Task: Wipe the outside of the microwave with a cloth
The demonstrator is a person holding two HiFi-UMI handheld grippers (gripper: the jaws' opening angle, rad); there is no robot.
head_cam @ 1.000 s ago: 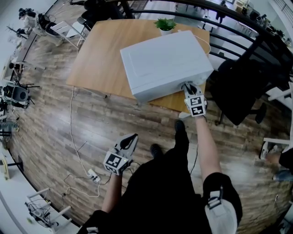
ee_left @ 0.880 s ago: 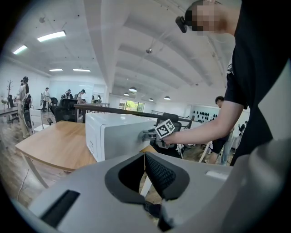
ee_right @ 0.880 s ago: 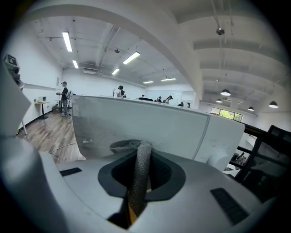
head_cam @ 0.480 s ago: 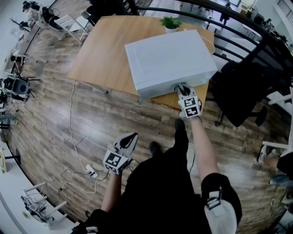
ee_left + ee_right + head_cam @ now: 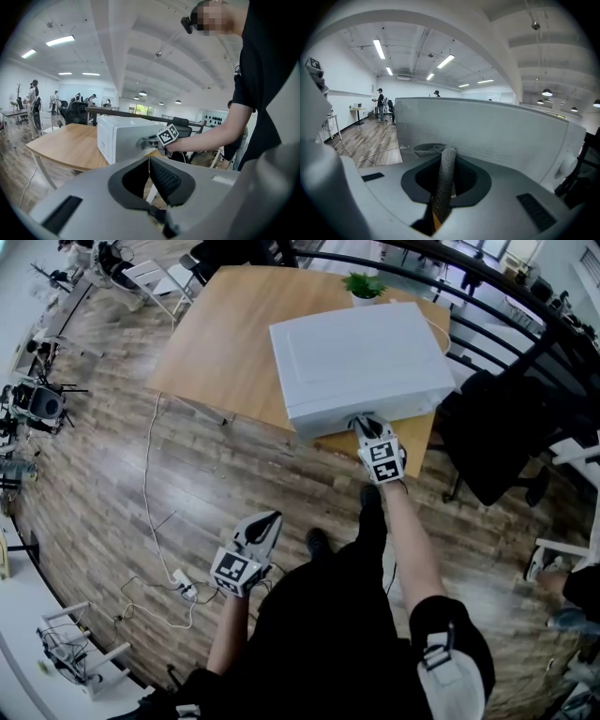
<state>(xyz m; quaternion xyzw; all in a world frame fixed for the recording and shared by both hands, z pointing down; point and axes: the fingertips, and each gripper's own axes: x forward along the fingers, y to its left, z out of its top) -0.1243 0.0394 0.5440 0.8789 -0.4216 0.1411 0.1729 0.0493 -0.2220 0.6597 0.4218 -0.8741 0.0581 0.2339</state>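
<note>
A white microwave (image 5: pixel 361 360) stands on a wooden table (image 5: pixel 225 343); it also shows in the left gripper view (image 5: pixel 119 136). My right gripper (image 5: pixel 361 421) is shut on a grey cloth (image 5: pixel 443 176) and holds it against the microwave's near side wall (image 5: pixel 487 131), whose perforated vent holes fill the right gripper view. My left gripper (image 5: pixel 265 526) hangs low over the floor, well away from the table, with its jaws closed together and nothing between them (image 5: pixel 149 176).
A small potted plant (image 5: pixel 364 285) sits on the table behind the microwave. A black office chair (image 5: pixel 492 432) stands right of the table. Cables and a power strip (image 5: pixel 183 587) lie on the wooden floor at left. A railing (image 5: pixel 487 320) runs behind.
My right gripper with the cloth has slid leftward along the microwave's near side. The left gripper has stayed where it was.
</note>
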